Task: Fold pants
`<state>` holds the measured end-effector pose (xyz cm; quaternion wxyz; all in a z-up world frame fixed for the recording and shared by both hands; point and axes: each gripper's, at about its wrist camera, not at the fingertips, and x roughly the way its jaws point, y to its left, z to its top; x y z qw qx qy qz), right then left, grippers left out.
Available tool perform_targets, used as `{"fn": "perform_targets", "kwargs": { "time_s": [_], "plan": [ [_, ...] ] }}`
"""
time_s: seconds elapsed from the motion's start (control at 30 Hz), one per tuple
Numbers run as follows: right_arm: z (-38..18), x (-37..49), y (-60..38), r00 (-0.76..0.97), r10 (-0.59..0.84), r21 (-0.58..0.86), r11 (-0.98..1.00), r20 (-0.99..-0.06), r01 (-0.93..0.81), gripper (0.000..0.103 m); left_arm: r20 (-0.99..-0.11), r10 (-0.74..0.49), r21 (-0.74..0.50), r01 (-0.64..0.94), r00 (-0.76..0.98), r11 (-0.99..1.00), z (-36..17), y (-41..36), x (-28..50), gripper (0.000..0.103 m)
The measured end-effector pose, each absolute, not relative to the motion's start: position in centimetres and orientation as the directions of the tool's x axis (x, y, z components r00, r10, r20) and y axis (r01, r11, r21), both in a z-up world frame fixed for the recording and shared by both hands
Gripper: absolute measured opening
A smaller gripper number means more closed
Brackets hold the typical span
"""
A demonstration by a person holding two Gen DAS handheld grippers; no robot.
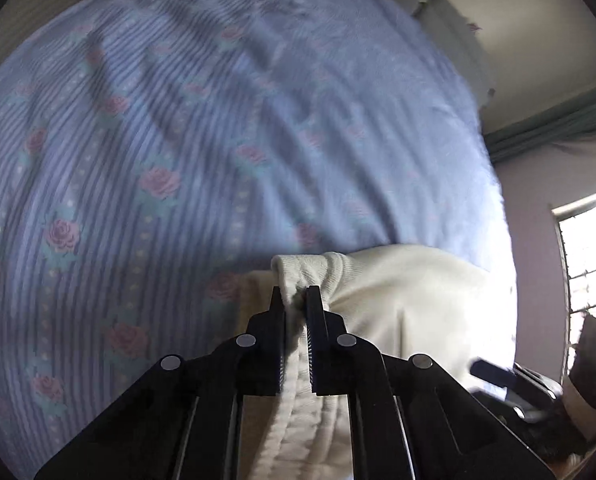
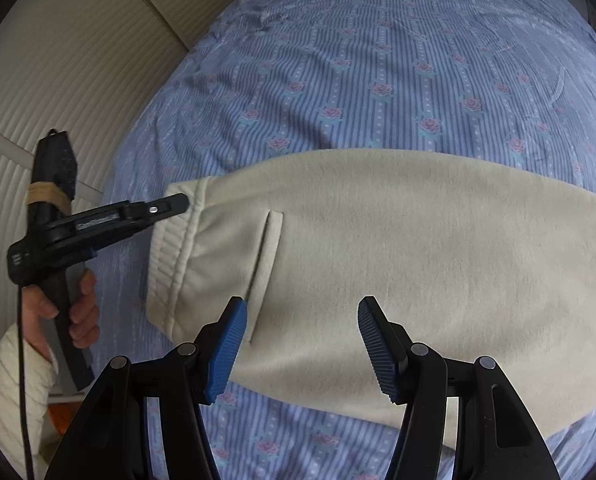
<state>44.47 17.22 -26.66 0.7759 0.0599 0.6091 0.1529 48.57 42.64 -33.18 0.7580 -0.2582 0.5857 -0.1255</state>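
Left gripper [image 1: 296,294] pinching pants [image 1: 398,300] waistband (right gripper [image 2: 302,312] agape).

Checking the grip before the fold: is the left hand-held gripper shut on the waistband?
Shut on it: the left hand-held gripper pinches the pants' waistband between its fingers.

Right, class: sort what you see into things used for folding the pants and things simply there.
Part of the job:
- pants
- left gripper, shut on the waistband
- right gripper, open above the pants

Just there:
- bedsheet
- window
- headboard
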Motion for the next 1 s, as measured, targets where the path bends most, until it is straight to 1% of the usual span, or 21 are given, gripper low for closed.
{"fn": "perform_targets", "kwargs": {
  "time_s": [0.1,0.13,0.17,0.2,0.23,0.3,0.33,0.4,0.47,0.53,0.6,0.63,0.73,0.9,1.0],
  "plan": [
    [-26.6,44.1,17.2,0.208,0.295,0.262,0.950,-0.933,-0.173,0.060,-0.854,-0.444,-0.494,-0.156,0.270,0.855,-34.0,42.3,48.7,0.016],
    [-26.5,44.0,17.1,0.210,0.286,0.252,0.952,-0.935,-0.173,0.060,-0.868,-0.416,-0.464,-0.145,0.271,0.874,-33.7,42.0,48.7,0.022],
    [-26.3,43.9,16.7,0.213,0.282,0.248,0.953,-0.936,-0.172,0.060,-0.884,-0.377,-0.424,-0.137,0.276,0.895,-33.0,41.8,48.5,0.034],
    [-26.1,43.7,16.3,0.218,0.281,0.248,0.954,-0.935,-0.168,0.060,-0.900,-0.333,-0.379,-0.127,0.281,0.917,-32.1,41.5,48.4,0.040],
    [-25.9,43.6,15.8,0.224,0.280,0.247,0.955,-0.933,-0.162,0.060,-0.911,-0.287,-0.334,-0.123,0.297,0.935,-31.1,41.1,48.1,0.050],
    [-25.2,43.1,14.4,0.243,0.272,0.241,0.959,-0.931,-0.150,0.060,-0.905,-0.264,-0.313,-0.102,0.333,0.944,-28.7,41.2,46.8,0.054],
    [-24.8,42.9,13.7,0.253,0.269,0.238,0.960,-0.929,-0.146,0.059,-0.904,-0.260,-0.305,-0.086,0.340,0.948,-27.5,40.9,46.1,0.061],
    [-23.8,42.1,12.2,0.273,0.271,0.242,0.961,-0.923,-0.134,0.059,-0.905,-0.233,-0.265,-0.044,0.356,0.963,-25.0,39.8,44.4,0.063],
    [-22.4,40.9,10.2,0.291,0.275,0.251,0.961,-0.916,-0.118,0.060,-0.900,-0.195,-0.213,-0.004,0.390,0.977,-22.6,37.9,42.7,0.068],
    [-20.8,39.4,8.4,0.312,0.273,0.249,0.962,-0.910,-0.115,0.060,-0.891,-0.185,-0.188,0.035,0.415,0.982,-20.3,36.6,40.8,0.069],
    [-19.3,37.9,6.4,0.338,0.262,0.239,0.965,-0.904,-0.108,0.063,-0.888,-0.179,-0.163,0.075,0.423,0.984,-18.5,34.1,39.3,0.071],
    [-18.6,37.2,5.5,0.349,0.261,0.240,0.965,-0.900,-0.102,0.065,-0.884,-0.180,-0.153,0.095,0.432,0.984,-17.7,32.6,38.7,0.073],
    [-16.4,34.5,2.0,0.394,0.238,0.233,0.970,-0.887,-0.062,0.065,-0.867,-0.222,-0.155,0.182,0.445,0.971,-15.6,28.0,36.6,0.075],
    [-13.5,30.1,-5.8,0.450,0.181,0.241,0.967,-0.874,0.079,0.065,-0.824,-0.308,-0.157,0.332,0.475,0.930,-13.8,18.5,34.1,0.075],
    [-12.1,27.7,-10.6,0.472,0.117,0.215,0.964,-0.874,0.159,0.065,-0.799,-0.364,-0.157,0.418,0.479,0.895,-13.2,12.9,32.3,0.076]
  ]
}}
